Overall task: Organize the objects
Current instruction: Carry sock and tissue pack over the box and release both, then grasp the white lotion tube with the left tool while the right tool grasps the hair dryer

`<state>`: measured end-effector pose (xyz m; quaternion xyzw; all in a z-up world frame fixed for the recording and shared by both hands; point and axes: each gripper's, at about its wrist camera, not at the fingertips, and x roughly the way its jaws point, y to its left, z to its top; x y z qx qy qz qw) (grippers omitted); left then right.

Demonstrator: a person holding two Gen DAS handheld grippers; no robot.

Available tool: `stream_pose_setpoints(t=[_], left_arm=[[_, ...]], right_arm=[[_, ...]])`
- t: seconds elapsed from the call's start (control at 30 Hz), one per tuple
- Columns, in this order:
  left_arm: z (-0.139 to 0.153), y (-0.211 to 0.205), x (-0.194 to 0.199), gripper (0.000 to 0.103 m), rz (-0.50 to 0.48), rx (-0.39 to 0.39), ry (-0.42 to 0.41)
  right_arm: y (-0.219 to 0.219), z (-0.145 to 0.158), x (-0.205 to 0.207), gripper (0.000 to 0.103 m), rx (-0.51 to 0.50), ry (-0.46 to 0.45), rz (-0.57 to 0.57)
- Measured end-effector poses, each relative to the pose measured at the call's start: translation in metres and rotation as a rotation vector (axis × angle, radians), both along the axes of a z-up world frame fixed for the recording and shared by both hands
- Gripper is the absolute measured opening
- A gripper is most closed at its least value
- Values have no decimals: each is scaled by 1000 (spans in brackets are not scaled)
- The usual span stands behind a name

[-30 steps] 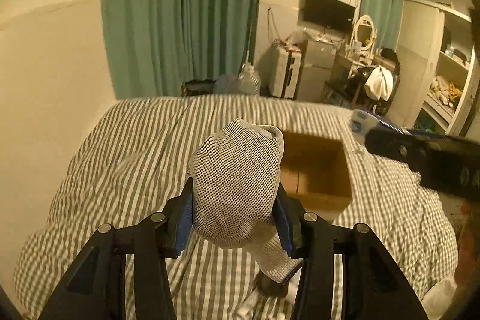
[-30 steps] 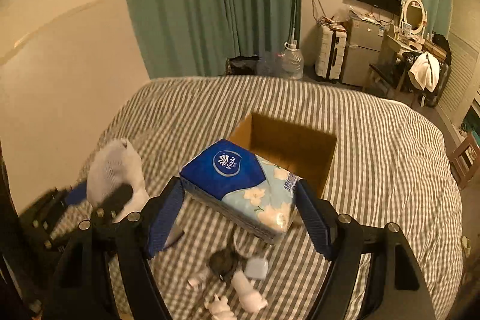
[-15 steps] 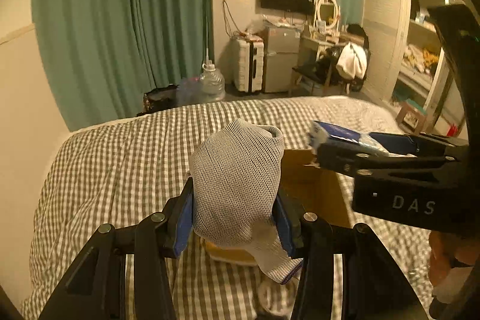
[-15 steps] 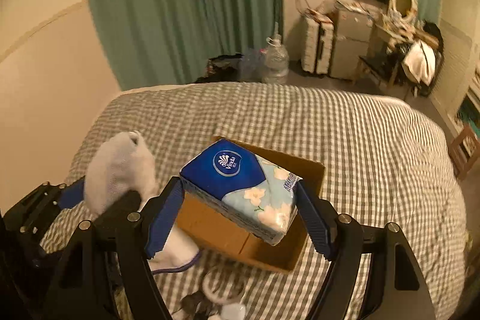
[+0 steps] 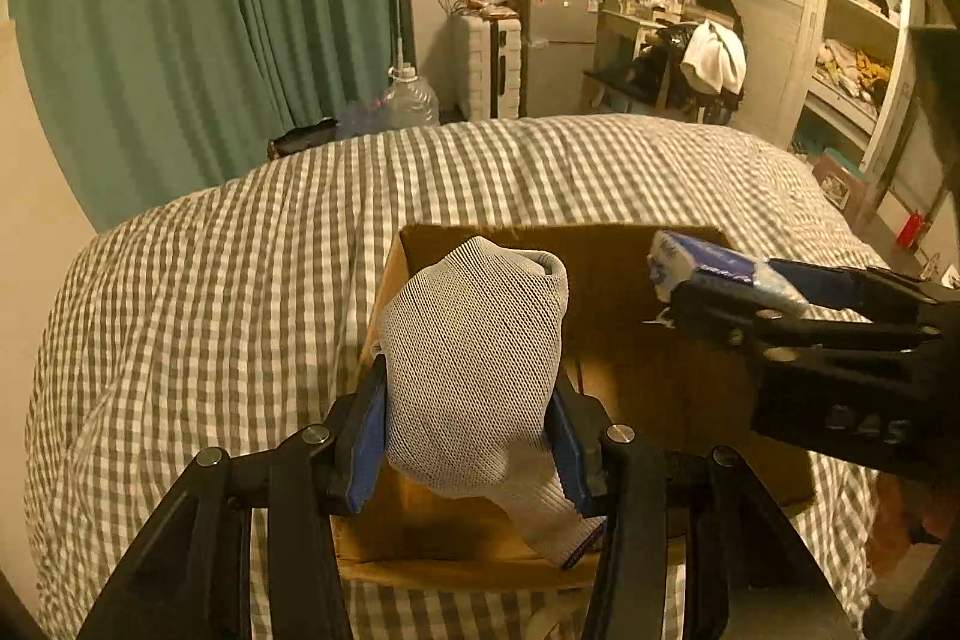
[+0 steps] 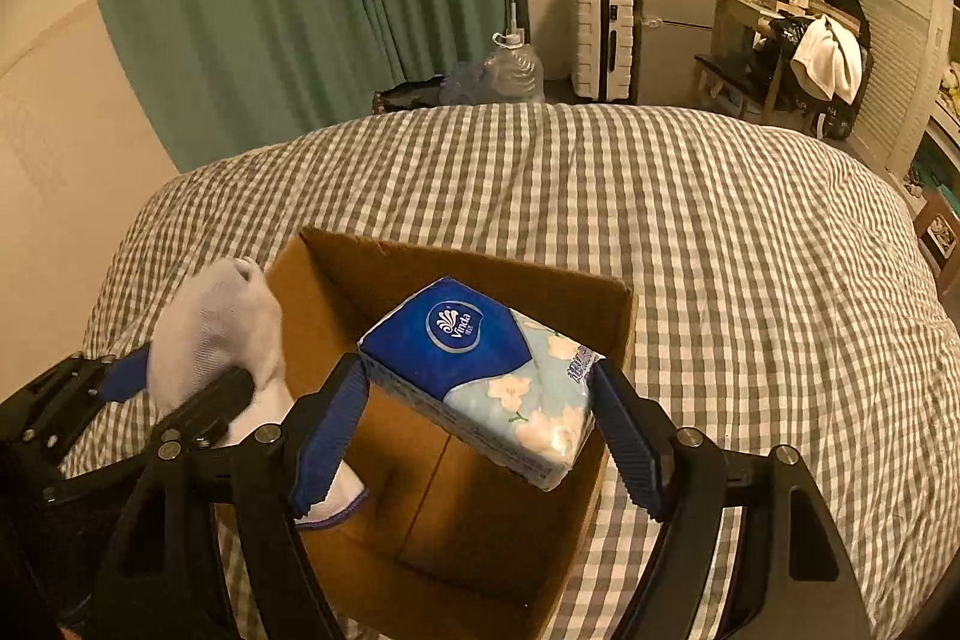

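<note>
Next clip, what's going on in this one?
A person is tidying items on a checked bedspread with two handheld claws. The left claw grips a grey knitted sock, and the right claw grips a blue floral tissue pack. Both are held above the open brown cardboard box, which looks empty where its floor is visible; nothing is released.

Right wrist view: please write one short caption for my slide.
Right gripper holds a blue tissue pack above the open cardboard box on a checked bed.
</note>
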<state>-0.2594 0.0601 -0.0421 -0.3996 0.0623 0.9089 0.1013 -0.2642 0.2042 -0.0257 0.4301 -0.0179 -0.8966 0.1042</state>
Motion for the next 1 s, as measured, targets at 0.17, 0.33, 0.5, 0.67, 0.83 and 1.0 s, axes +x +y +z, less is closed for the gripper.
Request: stream_pose_setpoints(t=[0.17,0.33,0.5,0.67,0.83,1.0], left_arm=[[2,4,6,55,14,51,-8],[22,4,17,84,15,20,39],[55,2,33,92,27,14,92],[87,-7,61,92,47,16,112],[122,-21,93,92,69,29,146],[143,-35,132,93,84,9,200]], right_arm=[[11,-1,13,80,-77,-33,-6],[27,22,24,83,-110,9,-38],[32,53,40,87,-86,59,-46],[39,98,68,87,-68,115,-47],[40,147,105,87,-51,182,-30],[33,180,151,87,-41,247,-1]])
